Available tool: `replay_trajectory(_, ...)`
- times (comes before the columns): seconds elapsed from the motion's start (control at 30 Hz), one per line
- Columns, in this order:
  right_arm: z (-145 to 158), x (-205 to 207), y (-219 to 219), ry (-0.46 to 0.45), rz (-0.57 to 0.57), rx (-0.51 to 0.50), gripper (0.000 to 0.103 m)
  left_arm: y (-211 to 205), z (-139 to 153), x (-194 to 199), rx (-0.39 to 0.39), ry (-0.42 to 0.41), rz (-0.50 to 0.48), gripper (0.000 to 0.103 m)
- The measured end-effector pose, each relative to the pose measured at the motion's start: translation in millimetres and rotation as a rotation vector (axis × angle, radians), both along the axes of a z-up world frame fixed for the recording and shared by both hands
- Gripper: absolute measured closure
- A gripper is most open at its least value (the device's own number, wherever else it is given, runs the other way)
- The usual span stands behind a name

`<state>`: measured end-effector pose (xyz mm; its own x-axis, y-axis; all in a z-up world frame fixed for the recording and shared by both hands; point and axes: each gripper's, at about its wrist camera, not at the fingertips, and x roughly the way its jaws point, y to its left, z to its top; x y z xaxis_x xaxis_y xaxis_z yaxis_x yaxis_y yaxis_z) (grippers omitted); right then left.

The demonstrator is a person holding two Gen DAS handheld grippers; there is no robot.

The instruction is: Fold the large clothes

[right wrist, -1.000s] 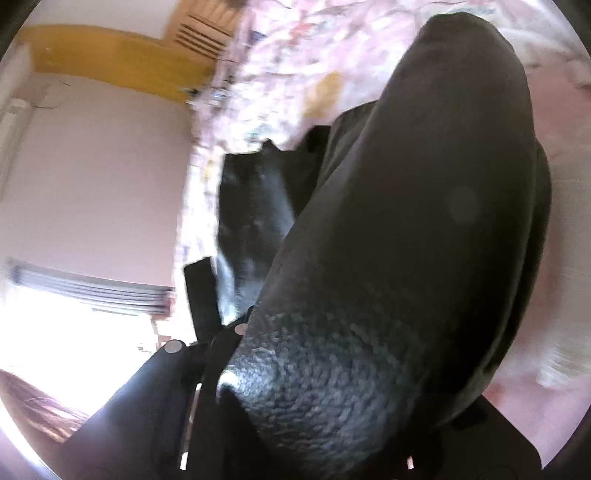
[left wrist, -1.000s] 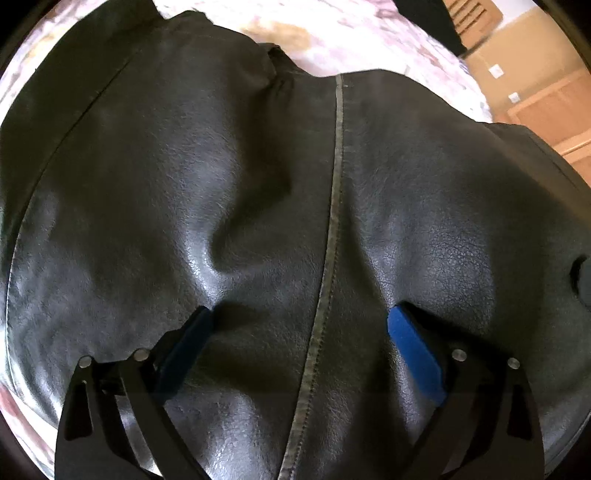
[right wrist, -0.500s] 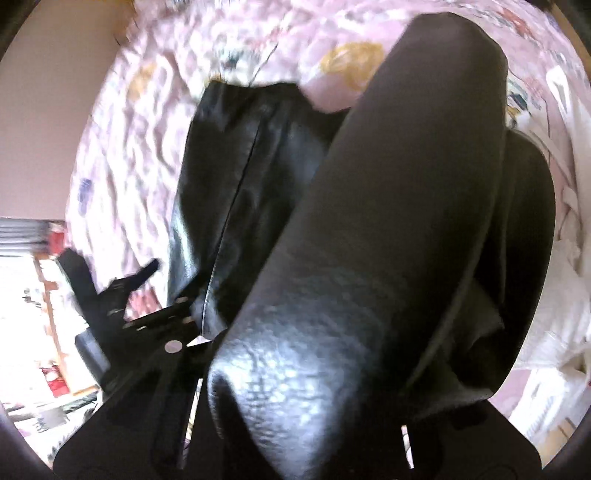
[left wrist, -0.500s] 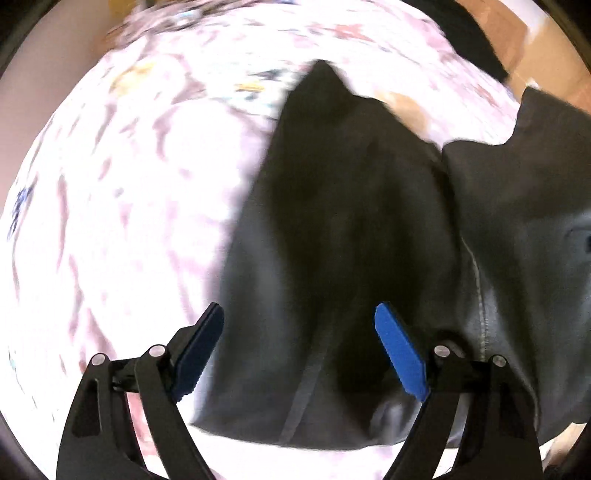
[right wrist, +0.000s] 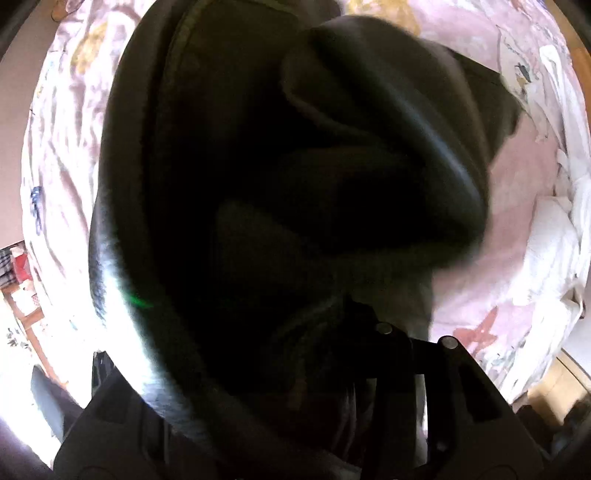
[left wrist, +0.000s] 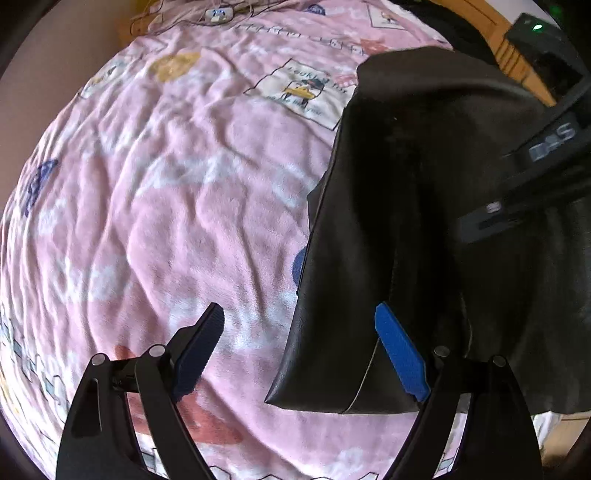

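A black leather jacket (left wrist: 424, 229) hangs on the right of the left wrist view, lifted above the pink bedspread (left wrist: 166, 206). My left gripper (left wrist: 301, 347) is open and empty, its blue pads (left wrist: 400, 350) beside the jacket's lower corner. The right gripper's body (left wrist: 546, 162) shows at the upper right of that view, pressed into the jacket. In the right wrist view the jacket (right wrist: 277, 192) drapes over my right gripper (right wrist: 332, 369) and fills the frame. Its fingertips are hidden under the leather, which bunches between them.
The pink patterned bedspread (right wrist: 491, 236) covers the bed. White crumpled fabric (right wrist: 554, 240) lies at the bed's right edge. Wooden furniture (left wrist: 506, 48) stands at the top right. Cables and a small device (left wrist: 218, 14) lie at the bed's far edge.
My left gripper has swung left off the jacket and now looks at bare bedspread. The right gripper has carried the jacket over, and the leather now covers more of its view.
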<state>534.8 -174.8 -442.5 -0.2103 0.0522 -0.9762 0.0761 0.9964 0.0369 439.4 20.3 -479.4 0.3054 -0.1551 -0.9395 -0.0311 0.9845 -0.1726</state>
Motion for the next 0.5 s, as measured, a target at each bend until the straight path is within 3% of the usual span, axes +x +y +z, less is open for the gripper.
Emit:
replay_trajectory(0.07,23,1,-14,0.006,-0.024,0.065,0.043,-2,6,2,-0.012,0.013,0.005,0.022)
replay_trajectory(0.17,70,2,-32,-0.049,-0.041,0.185,0.039,-10,17,7,-0.026,0.015,-0.002,0.022)
replay_trajectory(0.23,96,4,-34,-0.118,-0.022,0.287,0.038,-18,22,13,-0.025,0.014,-0.014,0.022)
replay_trajectory(0.3,133,-6,-69,-0.266,-0.015,0.358,0.034,-25,22,18,-0.004,0.014,-0.021,0.022)
replay_trajectory(0.4,136,-5,-96,-0.408,0.005,0.315,0.031,-25,6,28,0.046,0.044,-0.011,0.022)
replay_trajectory(0.43,127,-10,-112,-0.406,-0.015,0.299,0.031,-24,2,29,0.062,0.051,-0.003,0.022)
replay_trajectory(0.5,85,-30,-144,-0.346,-0.116,0.374,0.031,-18,-2,30,0.104,0.047,0.015,0.022)
